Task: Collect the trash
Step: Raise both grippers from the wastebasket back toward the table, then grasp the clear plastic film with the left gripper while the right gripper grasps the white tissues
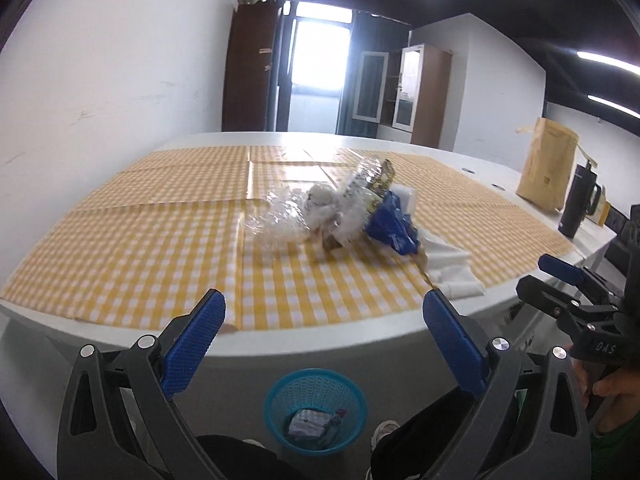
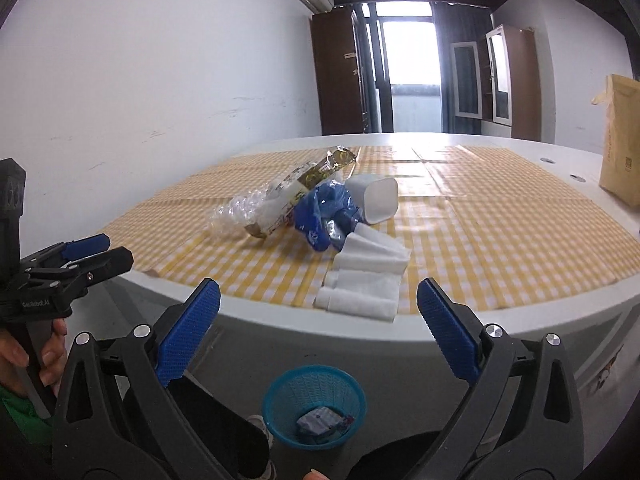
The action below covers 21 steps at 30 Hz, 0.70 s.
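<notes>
While both my claws, left claw and right claw, gape empty, I should reach twelve o'clock for the folded white tissue, then drop it into the blue mesh basket.

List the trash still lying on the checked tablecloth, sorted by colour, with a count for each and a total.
Clear: 2, the crumpled plastic wrap and the printed snack wrapper
Blue: 1, the crumpled blue bag
White: 2, the white cup lying on its side and the folded tissue
Total: 5, though the pile overlaps and may hide more.
</notes>
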{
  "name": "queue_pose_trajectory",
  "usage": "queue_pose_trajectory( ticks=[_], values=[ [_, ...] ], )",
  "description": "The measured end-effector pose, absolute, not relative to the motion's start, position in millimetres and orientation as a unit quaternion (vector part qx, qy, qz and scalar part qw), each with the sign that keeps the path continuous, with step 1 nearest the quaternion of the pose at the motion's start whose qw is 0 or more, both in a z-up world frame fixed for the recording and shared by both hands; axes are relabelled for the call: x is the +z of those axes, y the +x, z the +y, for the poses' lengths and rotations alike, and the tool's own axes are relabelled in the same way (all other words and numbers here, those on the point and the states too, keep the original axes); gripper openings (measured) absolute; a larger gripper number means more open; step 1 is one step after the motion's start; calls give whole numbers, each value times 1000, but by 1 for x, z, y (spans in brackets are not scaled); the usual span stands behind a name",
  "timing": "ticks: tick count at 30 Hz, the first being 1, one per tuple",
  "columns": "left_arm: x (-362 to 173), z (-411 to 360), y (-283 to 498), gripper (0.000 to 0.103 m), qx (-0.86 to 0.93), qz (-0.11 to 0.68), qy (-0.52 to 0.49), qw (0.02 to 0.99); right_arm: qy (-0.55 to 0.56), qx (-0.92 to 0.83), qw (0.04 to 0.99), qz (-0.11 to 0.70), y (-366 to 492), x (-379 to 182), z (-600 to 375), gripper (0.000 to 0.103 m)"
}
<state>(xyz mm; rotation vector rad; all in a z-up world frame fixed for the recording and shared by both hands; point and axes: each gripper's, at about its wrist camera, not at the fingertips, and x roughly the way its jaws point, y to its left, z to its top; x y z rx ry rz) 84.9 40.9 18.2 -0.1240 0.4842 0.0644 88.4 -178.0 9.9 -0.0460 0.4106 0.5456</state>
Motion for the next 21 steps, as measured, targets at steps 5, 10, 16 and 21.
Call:
queue_pose_trajectory(
  ticks=[5, 10, 16, 21],
  values=[
    [21, 60, 115, 97, 47, 257, -73, 963, -38, 258, 936, 238, 117, 11, -167, 94],
    [19, 80, 150, 97, 62, 277, -85, 955, -34, 248, 926, 283, 152, 8, -152, 94],
    [14, 91, 189, 96, 70, 306, -76, 946, -47, 230, 919, 317, 190, 1, -142, 93],
    [8, 101, 216, 93, 79, 335, -95, 934, -45, 227, 905, 358, 218, -8, -133, 87]
  ],
)
